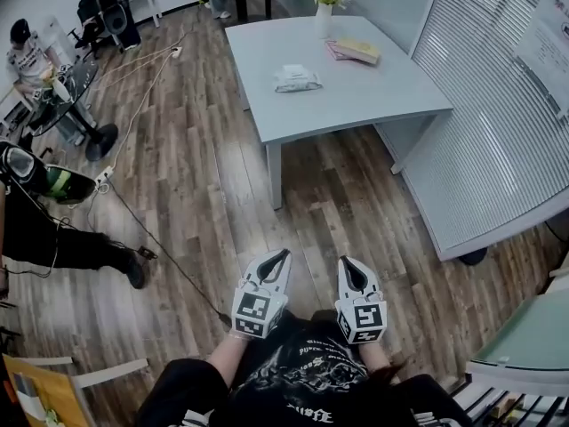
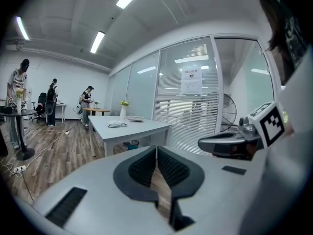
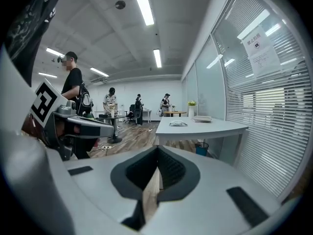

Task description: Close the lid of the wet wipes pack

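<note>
Left tool (image 1: 285, 253) and right tool (image 1: 343, 261) are both pinched tight on nothing, side by side above the wooden plank floor (image 1: 196, 176). The white soft wet wipes pack (image 1: 298, 79) lies toward the left edge of the pale grey rectangular desk (image 1: 373, 96), well apart from them.

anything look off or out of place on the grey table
Nothing stands out. The wet wipes pack lies flat on the table, and the vase stands upright beside a small stack of books. Whether the pack's lid is open is too small to tell.
</note>
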Tool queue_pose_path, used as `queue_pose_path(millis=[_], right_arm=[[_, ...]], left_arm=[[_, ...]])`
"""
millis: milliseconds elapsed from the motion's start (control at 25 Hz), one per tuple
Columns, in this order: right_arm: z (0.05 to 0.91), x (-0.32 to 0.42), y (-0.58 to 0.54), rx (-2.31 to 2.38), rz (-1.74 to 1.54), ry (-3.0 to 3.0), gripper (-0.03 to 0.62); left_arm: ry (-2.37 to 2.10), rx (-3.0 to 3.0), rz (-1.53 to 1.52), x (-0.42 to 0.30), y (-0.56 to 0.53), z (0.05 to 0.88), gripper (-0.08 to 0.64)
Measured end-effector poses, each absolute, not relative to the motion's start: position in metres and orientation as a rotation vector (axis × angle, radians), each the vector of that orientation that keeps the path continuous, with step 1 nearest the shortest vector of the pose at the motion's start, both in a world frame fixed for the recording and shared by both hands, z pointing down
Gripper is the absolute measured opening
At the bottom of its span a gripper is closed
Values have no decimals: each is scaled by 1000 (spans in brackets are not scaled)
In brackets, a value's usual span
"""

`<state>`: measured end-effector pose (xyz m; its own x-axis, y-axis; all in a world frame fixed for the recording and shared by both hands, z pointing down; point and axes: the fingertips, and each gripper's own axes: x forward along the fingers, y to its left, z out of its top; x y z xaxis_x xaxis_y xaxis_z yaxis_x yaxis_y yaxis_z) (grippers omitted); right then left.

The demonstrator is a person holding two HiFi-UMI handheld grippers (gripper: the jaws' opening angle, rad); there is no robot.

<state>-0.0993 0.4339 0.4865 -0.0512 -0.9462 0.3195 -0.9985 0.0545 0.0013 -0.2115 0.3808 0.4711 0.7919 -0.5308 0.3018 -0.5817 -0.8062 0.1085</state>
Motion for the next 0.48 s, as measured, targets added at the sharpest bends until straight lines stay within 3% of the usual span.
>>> queue_pose_path(millis=[480], right_arm=[[506,-103,384,1868,372,-2120,-2]], left_arm=[[-932,2712,363,-219,338,483,14]])
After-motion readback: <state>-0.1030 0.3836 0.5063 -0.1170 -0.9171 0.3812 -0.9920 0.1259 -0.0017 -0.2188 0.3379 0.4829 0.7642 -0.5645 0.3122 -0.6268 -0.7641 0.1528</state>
